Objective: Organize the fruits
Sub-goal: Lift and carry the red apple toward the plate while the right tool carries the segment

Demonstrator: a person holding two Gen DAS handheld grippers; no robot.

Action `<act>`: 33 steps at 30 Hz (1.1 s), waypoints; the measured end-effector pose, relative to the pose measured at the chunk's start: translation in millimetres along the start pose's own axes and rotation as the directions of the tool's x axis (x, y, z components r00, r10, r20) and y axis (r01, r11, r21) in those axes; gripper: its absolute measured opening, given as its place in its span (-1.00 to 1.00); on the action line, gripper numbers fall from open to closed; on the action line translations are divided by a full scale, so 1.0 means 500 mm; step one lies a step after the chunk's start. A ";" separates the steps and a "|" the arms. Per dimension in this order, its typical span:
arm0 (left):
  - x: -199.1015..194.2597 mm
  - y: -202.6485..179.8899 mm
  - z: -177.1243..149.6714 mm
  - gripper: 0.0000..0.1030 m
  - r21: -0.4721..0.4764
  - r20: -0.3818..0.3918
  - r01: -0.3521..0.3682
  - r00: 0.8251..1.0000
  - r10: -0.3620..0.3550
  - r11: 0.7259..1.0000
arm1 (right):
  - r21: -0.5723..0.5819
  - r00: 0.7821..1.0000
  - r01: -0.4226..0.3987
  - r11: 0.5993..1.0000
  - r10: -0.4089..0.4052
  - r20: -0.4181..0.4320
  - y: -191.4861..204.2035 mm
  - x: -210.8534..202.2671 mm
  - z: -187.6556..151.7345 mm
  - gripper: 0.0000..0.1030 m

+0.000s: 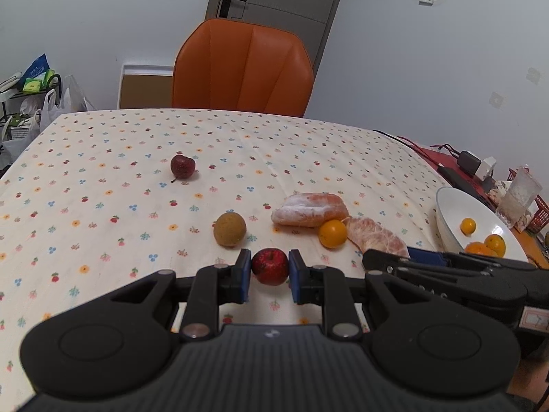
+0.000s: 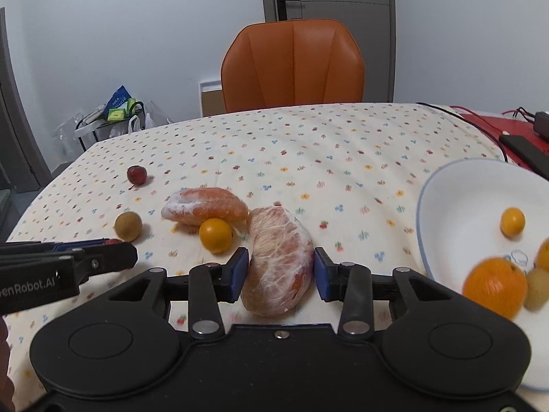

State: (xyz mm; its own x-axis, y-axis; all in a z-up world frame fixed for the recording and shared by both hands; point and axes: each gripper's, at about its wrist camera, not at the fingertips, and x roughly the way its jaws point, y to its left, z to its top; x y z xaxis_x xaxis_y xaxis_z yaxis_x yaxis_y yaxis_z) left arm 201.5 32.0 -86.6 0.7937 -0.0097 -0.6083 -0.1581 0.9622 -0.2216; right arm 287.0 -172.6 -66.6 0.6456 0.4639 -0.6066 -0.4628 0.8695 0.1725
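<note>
My left gripper (image 1: 269,269) is shut on a small red apple (image 1: 270,266) low over the flowered tablecloth. My right gripper (image 2: 280,271) is shut on a peeled pomelo segment (image 2: 279,262), which also shows in the left wrist view (image 1: 375,237). Loose on the cloth lie a second peeled segment (image 2: 205,207), a small orange (image 2: 215,235), a brown round fruit (image 2: 128,225) and a dark red fruit (image 2: 137,174). A white bowl (image 2: 456,199) at the right holds several small oranges (image 2: 495,286) and a pale fruit.
An orange chair (image 2: 293,65) stands behind the table's far edge. At the right edge are cables, a black adapter (image 1: 469,161) and a clear plastic cup (image 1: 518,194) on a red surface. Bags and a rack (image 1: 31,92) stand on the floor at the left.
</note>
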 end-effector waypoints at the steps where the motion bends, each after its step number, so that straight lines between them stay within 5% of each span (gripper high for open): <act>1: -0.004 -0.001 -0.002 -0.59 0.000 0.003 0.000 1.000 0.000 1.000 | 0.004 1.000 -0.005 1.000 0.005 -0.001 -0.001 -0.006 -0.004 -0.25; 17: -0.032 0.009 -0.021 -0.59 -0.014 0.014 -0.002 1.000 0.002 1.000 | 0.052 0.998 -0.060 0.997 0.060 -0.008 -0.015 -0.079 -0.060 -0.15; 21: -0.031 0.025 -0.019 -0.59 -0.027 0.013 -0.007 1.000 0.007 1.000 | 0.025 0.999 -0.048 0.999 0.048 -0.003 -0.002 -0.067 -0.055 -0.02; 33: -0.020 0.043 -0.020 -0.59 -0.039 -0.001 -0.007 1.000 0.007 0.999 | -0.054 1.000 0.019 0.998 -0.018 0.019 0.030 -0.046 -0.054 -0.04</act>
State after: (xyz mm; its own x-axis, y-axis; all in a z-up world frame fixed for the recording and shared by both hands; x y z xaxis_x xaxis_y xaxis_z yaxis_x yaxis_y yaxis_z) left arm 184.4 50.3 -93.2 0.7919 -0.0028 -0.6107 -0.1869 0.9509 -0.2468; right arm 248.9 -174.7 -71.1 0.6655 0.4513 -0.5946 -0.4825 0.8678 0.1186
